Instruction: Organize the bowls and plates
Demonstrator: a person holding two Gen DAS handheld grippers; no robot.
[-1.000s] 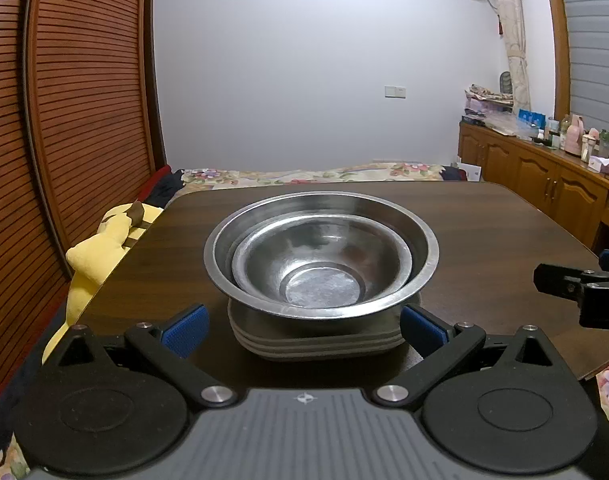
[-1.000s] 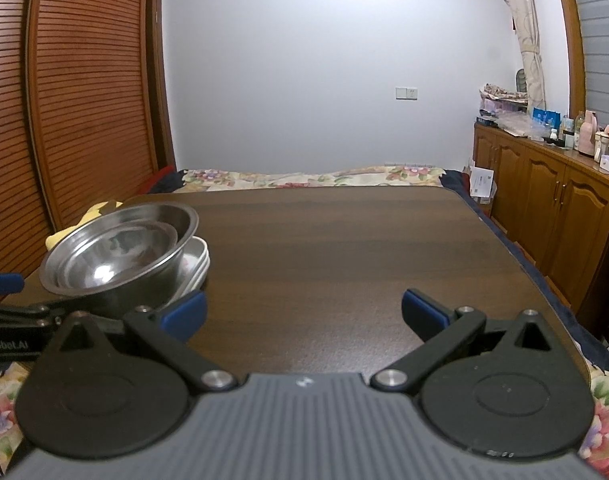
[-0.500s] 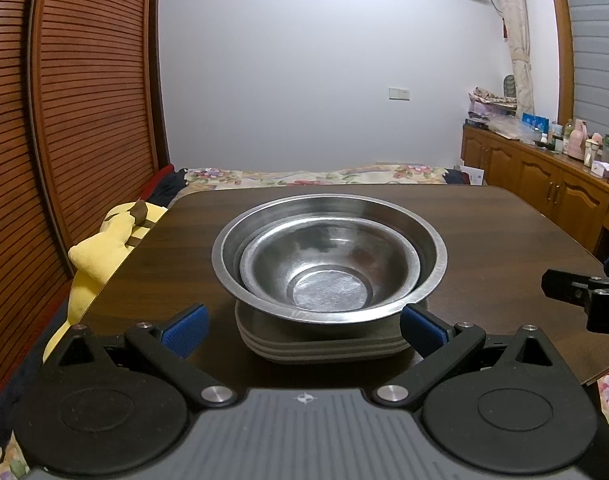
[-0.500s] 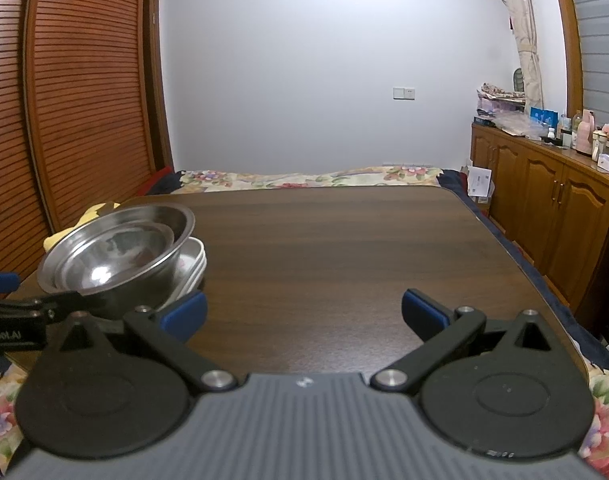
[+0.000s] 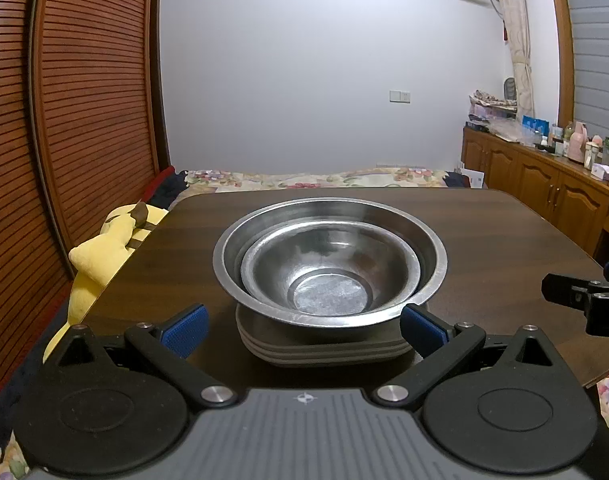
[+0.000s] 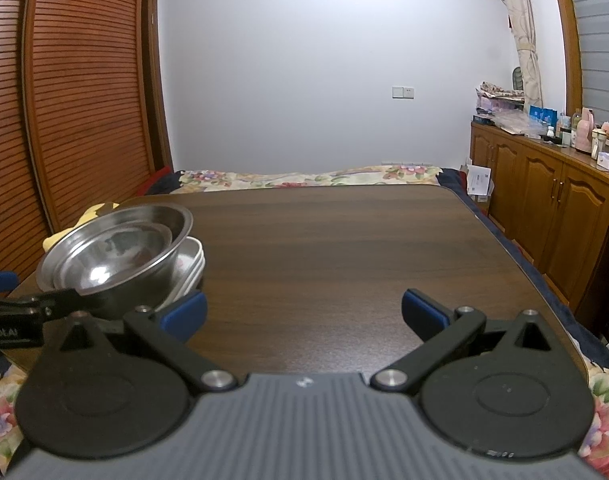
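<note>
Plainly, the left gripper (image 5: 303,326) is seen with its blue-padded fingers (image 5: 184,330) spread wide, nothing being held between them. Just ahead of the fingers, the stack of plates (image 5: 324,350) is set on the dark wooden table (image 5: 484,232), and neither pad can be said to touch it. On the plates a large steel bowl (image 5: 432,256) is seated, and a smaller steel bowl (image 5: 330,276) is nested inside it. The right gripper (image 6: 303,310) is likewise held wide apart and empty, above bare tabletop well to the right of the stack. Beyond the table's left edge a yellow plush toy (image 5: 100,248) is seen, with a floral bedspread (image 5: 304,178) behind and a wooden cabinet (image 6: 544,188) along the right wall.
</note>
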